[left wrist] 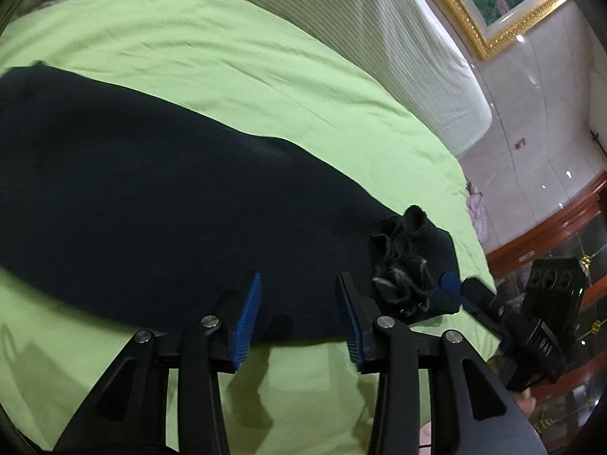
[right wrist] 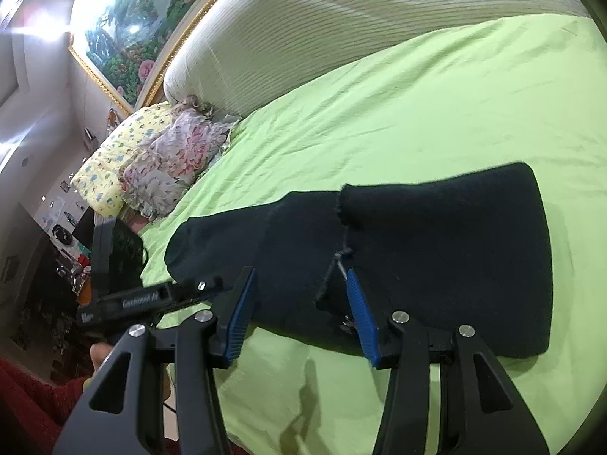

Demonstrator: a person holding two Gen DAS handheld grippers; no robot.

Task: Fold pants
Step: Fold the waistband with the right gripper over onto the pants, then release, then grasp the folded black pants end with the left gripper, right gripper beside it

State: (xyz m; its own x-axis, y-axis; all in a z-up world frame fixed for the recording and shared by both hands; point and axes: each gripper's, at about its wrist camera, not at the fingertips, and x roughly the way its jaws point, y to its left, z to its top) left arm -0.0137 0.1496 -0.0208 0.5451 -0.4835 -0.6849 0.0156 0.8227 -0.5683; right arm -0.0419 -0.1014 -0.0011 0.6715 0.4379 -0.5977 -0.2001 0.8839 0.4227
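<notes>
Your dark pants (right wrist: pixel 436 258) lie flat on the green bed (right wrist: pixel 417 113), already folded over once. Both the left gripper (left wrist: pixel 299 314) and right gripper (right wrist: pixel 299 314) hover open and empty; another fold likely remains.

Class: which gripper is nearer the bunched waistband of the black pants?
Right. The right gripper has the bunched waistband beside its fingertip; the left gripper sits further along the pants' near edge.
</notes>
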